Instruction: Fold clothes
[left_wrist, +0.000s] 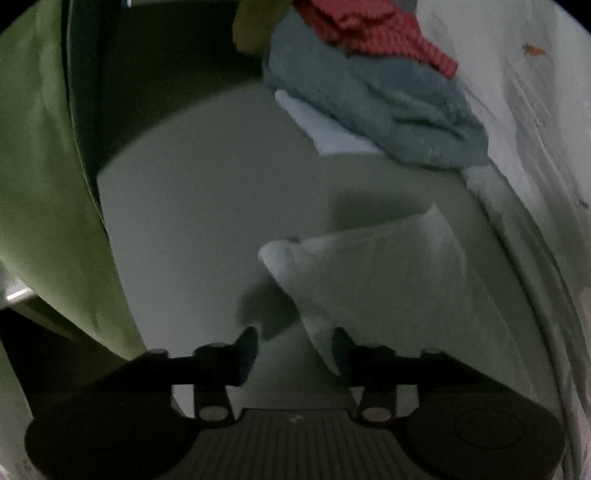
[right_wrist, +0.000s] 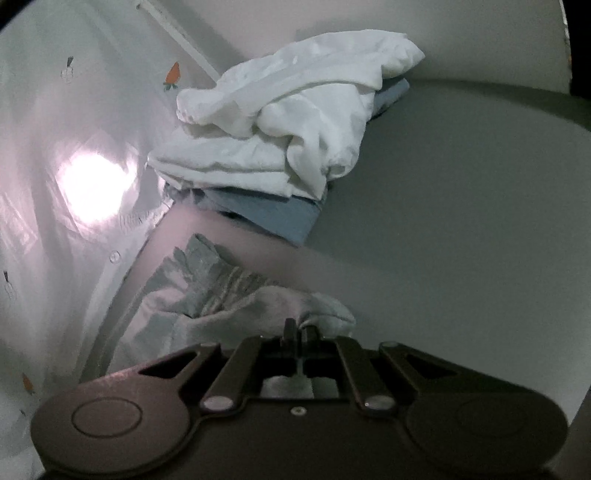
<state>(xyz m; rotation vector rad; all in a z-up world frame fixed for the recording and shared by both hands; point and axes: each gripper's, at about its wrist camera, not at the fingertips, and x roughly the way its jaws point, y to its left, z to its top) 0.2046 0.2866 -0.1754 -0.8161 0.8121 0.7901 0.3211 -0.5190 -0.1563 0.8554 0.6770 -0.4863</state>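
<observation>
In the left wrist view a pale cloth (left_wrist: 373, 269) lies on the grey table (left_wrist: 207, 206), one corner sticking up. My left gripper (left_wrist: 294, 349) is open, and the cloth's near edge reaches between the fingers, against the right finger (left_wrist: 341, 347). In the right wrist view my right gripper (right_wrist: 300, 332) is shut on the edge of a pale terry cloth (right_wrist: 236, 314) with a grey striped part. That cloth lies bunched just left of the fingers, low over the table (right_wrist: 461, 221). I cannot tell whether both views show the same cloth.
A heap with a grey-blue garment (left_wrist: 373, 103) and a red striped one (left_wrist: 373, 29) sits at the far side. A stack of white clothes (right_wrist: 288, 129) rests on blue fabric (right_wrist: 284, 218). A person's white carrot-print shirt (right_wrist: 66, 155) is close by. Green fabric (left_wrist: 40, 184) hangs at the left.
</observation>
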